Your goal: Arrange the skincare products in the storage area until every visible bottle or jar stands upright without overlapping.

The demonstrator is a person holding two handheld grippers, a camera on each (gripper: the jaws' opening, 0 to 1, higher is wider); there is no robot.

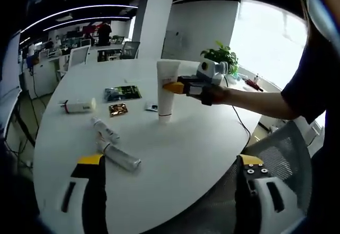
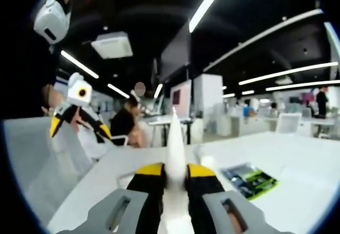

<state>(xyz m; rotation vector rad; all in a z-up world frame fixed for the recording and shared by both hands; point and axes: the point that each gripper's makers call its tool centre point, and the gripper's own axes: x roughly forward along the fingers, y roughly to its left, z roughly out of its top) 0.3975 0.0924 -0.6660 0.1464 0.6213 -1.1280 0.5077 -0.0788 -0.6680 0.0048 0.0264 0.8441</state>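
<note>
A tall white tube [image 1: 166, 88] stands cap-down on the white table [image 1: 191, 149], with my right gripper [image 1: 180, 87] shut on its upper half from the right. In the right gripper view the same tube [image 2: 175, 138] rises between the closed jaws of the right gripper [image 2: 175, 173]. Three more tubes lie flat: one with a red cap [image 1: 78, 106] at the left, and two white ones [image 1: 104, 129] [image 1: 119, 157] nearer me. My left gripper [image 1: 170, 162] hangs open over the table's near edge with nothing in it, and the right gripper view shows the left gripper [image 2: 79, 130] at the left.
A green-black sachet [image 1: 122, 92] [image 2: 248, 178] and a small brown sachet [image 1: 118, 109] lie behind the tubes. A potted plant [image 1: 220, 56] stands at the far right. A mesh chair back [image 1: 287, 154] is at the near right edge. A person's arm [image 1: 260, 103] reaches in from the right.
</note>
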